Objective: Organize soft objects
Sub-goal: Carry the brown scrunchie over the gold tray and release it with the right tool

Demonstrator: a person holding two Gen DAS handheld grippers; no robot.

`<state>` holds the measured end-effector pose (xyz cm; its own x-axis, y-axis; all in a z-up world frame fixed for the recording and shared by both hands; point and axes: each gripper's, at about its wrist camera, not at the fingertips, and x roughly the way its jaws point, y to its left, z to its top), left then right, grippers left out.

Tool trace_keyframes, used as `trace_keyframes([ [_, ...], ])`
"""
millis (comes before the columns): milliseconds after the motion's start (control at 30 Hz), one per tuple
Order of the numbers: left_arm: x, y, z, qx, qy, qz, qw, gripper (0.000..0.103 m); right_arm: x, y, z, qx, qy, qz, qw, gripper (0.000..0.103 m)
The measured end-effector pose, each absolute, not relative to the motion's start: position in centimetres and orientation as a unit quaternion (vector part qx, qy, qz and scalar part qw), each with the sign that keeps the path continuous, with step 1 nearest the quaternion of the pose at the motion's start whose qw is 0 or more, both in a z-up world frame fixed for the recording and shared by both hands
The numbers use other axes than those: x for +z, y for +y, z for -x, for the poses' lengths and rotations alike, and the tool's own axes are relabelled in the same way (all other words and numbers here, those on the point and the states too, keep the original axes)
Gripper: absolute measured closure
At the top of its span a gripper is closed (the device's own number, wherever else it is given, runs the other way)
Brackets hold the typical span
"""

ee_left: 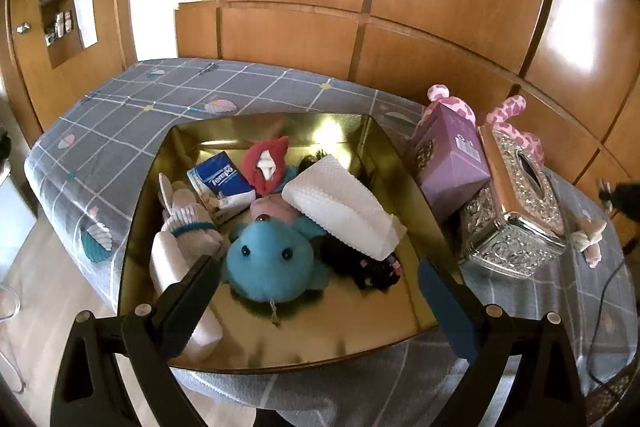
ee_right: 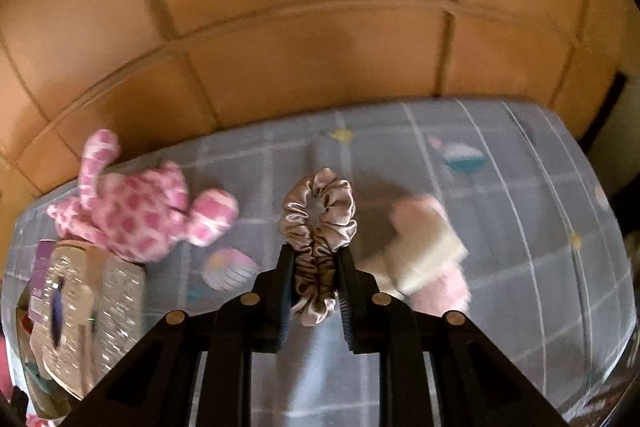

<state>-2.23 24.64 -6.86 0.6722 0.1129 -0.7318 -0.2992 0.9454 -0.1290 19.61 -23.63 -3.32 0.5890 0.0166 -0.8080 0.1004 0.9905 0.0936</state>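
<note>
My right gripper [ee_right: 316, 255] is shut on a beige satin scrunchie [ee_right: 318, 211], held up above the grey checked tablecloth [ee_right: 500, 227]. Below it lie a pink spotted plush [ee_right: 140, 215] to the left and a pink-and-cream soft item [ee_right: 428, 255] to the right. My left gripper [ee_left: 320, 267] is open over a gold tray [ee_left: 416, 195]. In the tray lie a blue plush [ee_left: 268, 263], a folded white cloth [ee_left: 344, 207], white socks [ee_left: 188, 219], a blue tissue pack [ee_left: 222, 179], a red pouch [ee_left: 266, 163] and a dark hair tie [ee_left: 368, 267].
A purple box [ee_left: 452, 155] and a silver embossed tissue box [ee_left: 516, 203] stand right of the tray, with the pink plush [ee_left: 516, 123] behind them. A small pink-and-cream item [ee_left: 590, 235] and a black cable [ee_left: 604, 291] lie at the far right. Wooden wall panels [ee_left: 400, 7] rise behind the table.
</note>
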Motion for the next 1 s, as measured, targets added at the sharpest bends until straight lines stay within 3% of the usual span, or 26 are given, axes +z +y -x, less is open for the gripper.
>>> trace_keyframes([
  [433,-7.4,25.4,2.8,0.132,0.397,0.123,0.900,0.003,0.9,-5.3,-22.4,0.128,0.404,0.033,0.905,0.084],
  [1000,-7.4,27.9,4.2,0.174,0.386,0.120,0.898,0.003,-3.4,17.9,-14.0,0.431,0.408,0.120,0.796,0.084],
])
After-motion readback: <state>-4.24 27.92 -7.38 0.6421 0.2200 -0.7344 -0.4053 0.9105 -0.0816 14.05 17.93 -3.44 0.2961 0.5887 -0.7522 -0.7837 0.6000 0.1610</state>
